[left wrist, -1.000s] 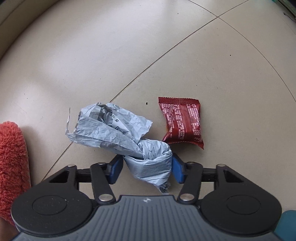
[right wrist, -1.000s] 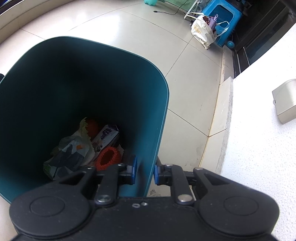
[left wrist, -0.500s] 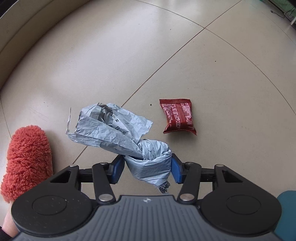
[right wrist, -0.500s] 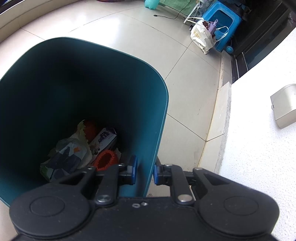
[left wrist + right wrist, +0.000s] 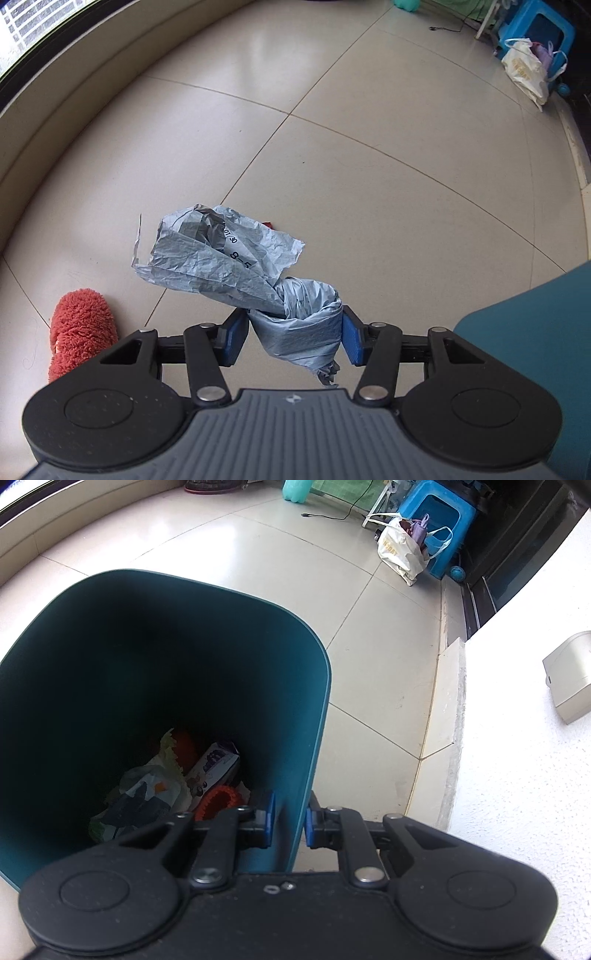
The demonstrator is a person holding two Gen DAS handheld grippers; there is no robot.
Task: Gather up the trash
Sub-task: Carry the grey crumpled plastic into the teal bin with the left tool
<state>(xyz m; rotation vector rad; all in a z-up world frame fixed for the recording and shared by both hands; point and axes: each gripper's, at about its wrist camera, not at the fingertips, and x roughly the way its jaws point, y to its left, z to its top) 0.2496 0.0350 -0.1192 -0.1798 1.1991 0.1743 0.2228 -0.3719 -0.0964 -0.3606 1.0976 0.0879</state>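
A crumpled grey plastic bag (image 5: 236,266) hangs high above the tiled floor, and my left gripper (image 5: 293,338) is shut on its twisted lower end. Behind the bag, only a red sliver of the snack wrapper (image 5: 267,223) shows on the floor. The teal trash bin (image 5: 535,317) enters the left wrist view at the right edge. In the right wrist view my right gripper (image 5: 290,821) is shut on the bin's wall (image 5: 295,775), one pad inside and one outside. Several pieces of trash (image 5: 173,779) lie at the bin's bottom.
A fuzzy red slipper (image 5: 81,328) is on the floor at lower left. A raised ledge (image 5: 74,85) runs along the left. A blue stool (image 5: 439,513) and a white bag (image 5: 400,550) stand far off. A white wall (image 5: 517,775) rises on the right.
My left gripper has risen well above the floor with the grey bag; the red wrapper shrank and slid behind the bag, and the bin's edge came into view. The right gripper stayed put.
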